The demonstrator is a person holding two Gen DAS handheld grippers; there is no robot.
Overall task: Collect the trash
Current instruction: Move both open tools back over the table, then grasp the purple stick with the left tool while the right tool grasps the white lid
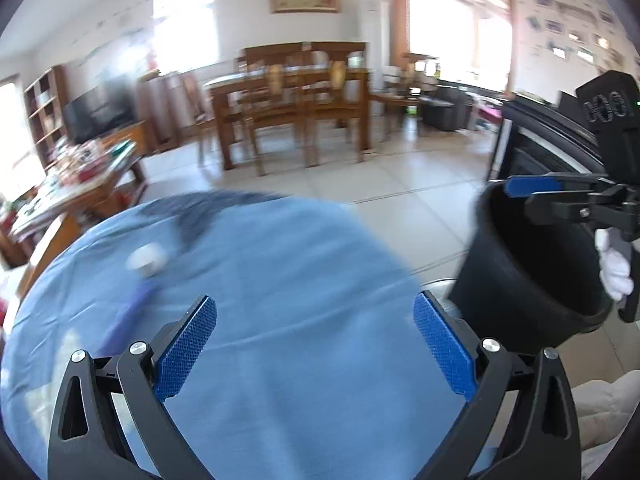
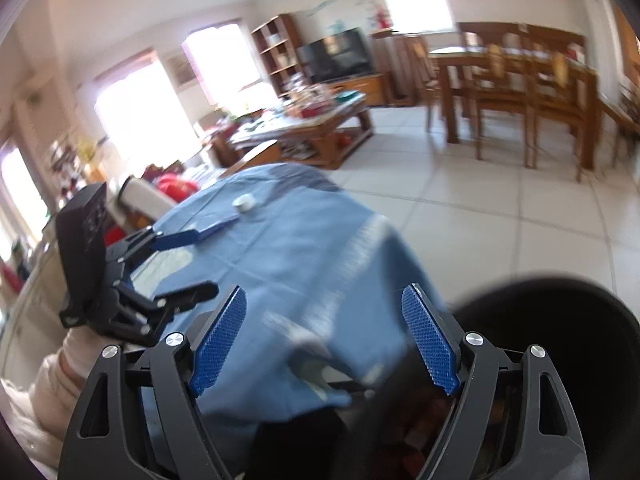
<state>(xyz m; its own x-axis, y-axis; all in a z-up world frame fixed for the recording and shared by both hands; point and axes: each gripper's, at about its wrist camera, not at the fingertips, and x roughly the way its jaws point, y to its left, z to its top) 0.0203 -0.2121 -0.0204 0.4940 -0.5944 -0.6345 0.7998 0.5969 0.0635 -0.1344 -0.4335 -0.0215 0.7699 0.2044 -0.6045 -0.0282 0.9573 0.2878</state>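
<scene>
A round table with a blue cloth [image 1: 280,280] fills the foreground; it also shows in the right wrist view [image 2: 304,248]. A small white crumpled scrap [image 1: 148,259] lies on the cloth's far left, beside a flat purple-blue item [image 1: 128,312]; both show in the right wrist view, the scrap [image 2: 245,202] and the flat item [image 2: 216,225]. My left gripper [image 1: 316,344] is open and empty above the cloth. My right gripper [image 2: 324,340] is open, beside a black bin [image 1: 532,264] off the table's right edge; one finger [image 1: 532,186] lies across the bin's rim. The bin shows at lower right [image 2: 560,320].
A cluttered wooden coffee table [image 2: 312,128] stands beyond the round table. A dining table with chairs [image 1: 292,100] is farther back, a TV [image 1: 100,112] to the left. Tiled floor [image 1: 400,184] lies between. A dark appliance [image 1: 540,148] stands behind the bin.
</scene>
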